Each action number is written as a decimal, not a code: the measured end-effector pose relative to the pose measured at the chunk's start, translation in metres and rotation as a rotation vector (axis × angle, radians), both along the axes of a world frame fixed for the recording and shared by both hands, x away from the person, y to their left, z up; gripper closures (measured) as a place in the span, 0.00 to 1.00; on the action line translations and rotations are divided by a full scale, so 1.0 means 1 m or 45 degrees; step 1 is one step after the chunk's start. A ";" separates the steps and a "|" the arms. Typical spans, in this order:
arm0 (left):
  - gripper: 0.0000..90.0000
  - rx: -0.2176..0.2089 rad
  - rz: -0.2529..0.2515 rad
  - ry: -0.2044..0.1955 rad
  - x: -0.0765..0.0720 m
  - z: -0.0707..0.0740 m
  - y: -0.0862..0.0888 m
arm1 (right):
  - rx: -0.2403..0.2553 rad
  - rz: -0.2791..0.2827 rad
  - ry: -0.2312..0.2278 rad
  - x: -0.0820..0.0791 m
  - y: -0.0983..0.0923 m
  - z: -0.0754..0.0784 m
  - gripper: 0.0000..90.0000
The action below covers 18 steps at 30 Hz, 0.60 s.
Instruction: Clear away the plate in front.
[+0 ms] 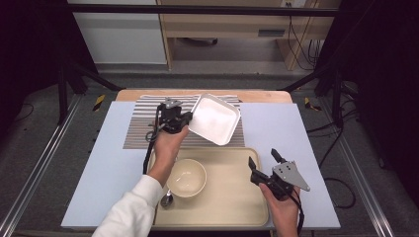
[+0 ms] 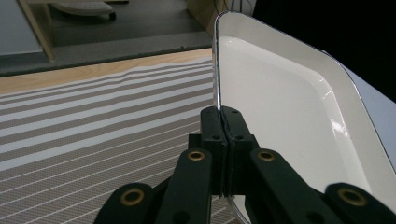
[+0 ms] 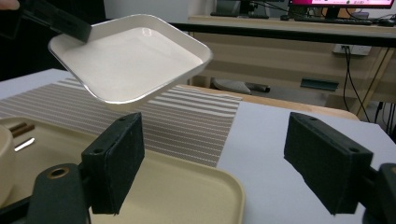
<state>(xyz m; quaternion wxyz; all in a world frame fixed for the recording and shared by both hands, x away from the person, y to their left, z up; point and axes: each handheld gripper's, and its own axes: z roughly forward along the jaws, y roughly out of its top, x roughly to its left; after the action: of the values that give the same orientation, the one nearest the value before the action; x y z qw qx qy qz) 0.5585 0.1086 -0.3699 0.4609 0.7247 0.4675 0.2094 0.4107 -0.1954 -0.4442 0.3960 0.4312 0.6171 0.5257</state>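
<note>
My left gripper (image 1: 188,121) (image 2: 223,115) is shut on the rim of a white square dish (image 1: 215,118) (image 2: 289,107). It holds the dish tilted in the air over a striped placemat (image 1: 143,123) (image 2: 93,130). The right gripper view shows the same dish (image 3: 130,58) hanging above the mat, pinched at its left corner. My right gripper (image 1: 263,158) (image 3: 222,163) stands open at the right edge of a cream tray (image 1: 232,197) (image 3: 187,196), with nothing between its jaws.
A cream bowl (image 1: 187,177) sits on the left half of the tray, with a spoon (image 1: 167,200) beside it under the left forearm. A pale blue sheet (image 1: 276,128) covers the table. The wooden table edge (image 1: 207,94) runs behind the placemat.
</note>
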 end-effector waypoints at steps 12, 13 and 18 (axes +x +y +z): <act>0.99 0.009 -0.068 -0.034 -0.027 0.006 -0.023 | 0.126 0.049 -0.028 -0.009 0.008 0.011 0.27; 0.99 0.005 -0.070 -0.038 -0.028 0.006 -0.024 | 0.132 0.049 -0.029 -0.009 0.008 0.011 0.27; 0.99 0.002 -0.092 -0.050 -0.033 0.007 -0.029 | 0.173 0.070 -0.003 -0.003 0.014 0.012 0.29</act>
<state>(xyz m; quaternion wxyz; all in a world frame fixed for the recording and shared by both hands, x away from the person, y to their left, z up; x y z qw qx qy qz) 0.5257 0.0793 -0.3632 0.4768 0.7372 0.4318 0.2070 0.4075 -0.1816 -0.4320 0.3521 0.4395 0.5912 0.5774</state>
